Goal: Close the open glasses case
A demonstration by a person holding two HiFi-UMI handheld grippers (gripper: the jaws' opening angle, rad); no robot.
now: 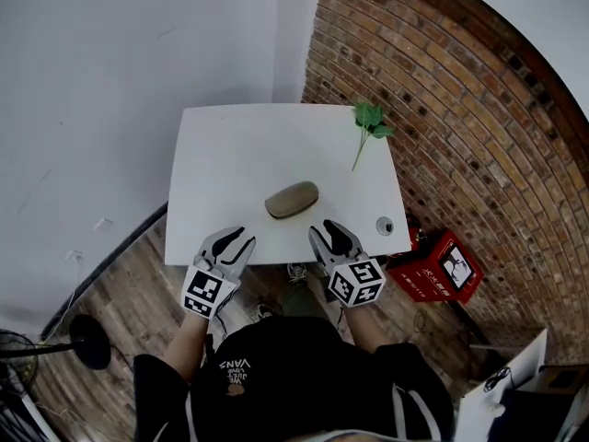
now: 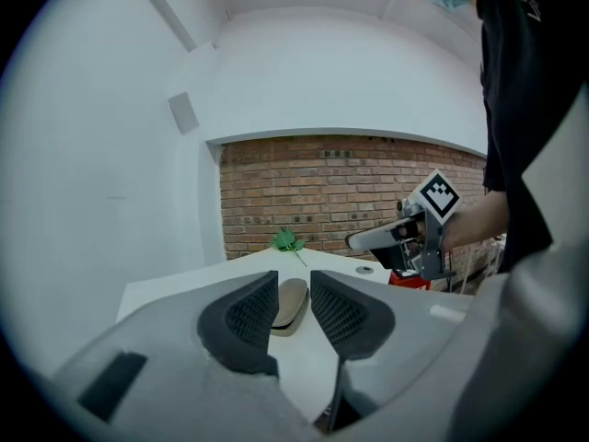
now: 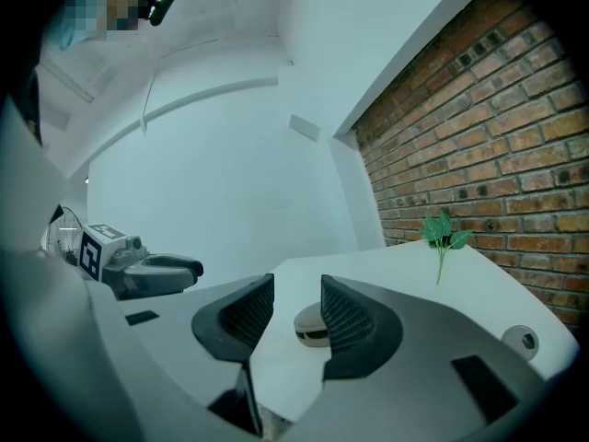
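Black cloth of the person's top point(image 1: 294, 376) fills the bottom of the head view, and both forearms reach out from it towards the near edge of a white tabletop point(image 1: 230, 145). At the left, the left gripper point(image 1: 236, 238) hangs at that edge with its marker cube point(image 1: 208, 291) towards the person. In its own view its jaws stand a narrow way apart with nothing between the pads. At the right, the right gripper point(image 1: 327, 230) hangs at the same edge, its marker cube point(image 1: 357, 282) also towards the person. Its jaws are parted a little wider and are likewise empty. Between the two and just beyond them, clear of both, the glasses case point(image 1: 292, 200) lies on the tabletop, a tan oval set slightly askew. Its lid is down on its base, with only a dark seam showing in the right gripper view. Each gripper view shows the case through the gap between the jaws, farther off on the tabletop. A green leafy sprig point(image 1: 370, 122) lies near the far right corner, and a small round grey thing point(image 1: 385, 226) sits near the front right corner. A brick wall point(image 1: 460, 109) runs along the right, with a red box point(image 1: 442, 267) on the wooden floor point(image 1: 129, 293) beside the tabletop.
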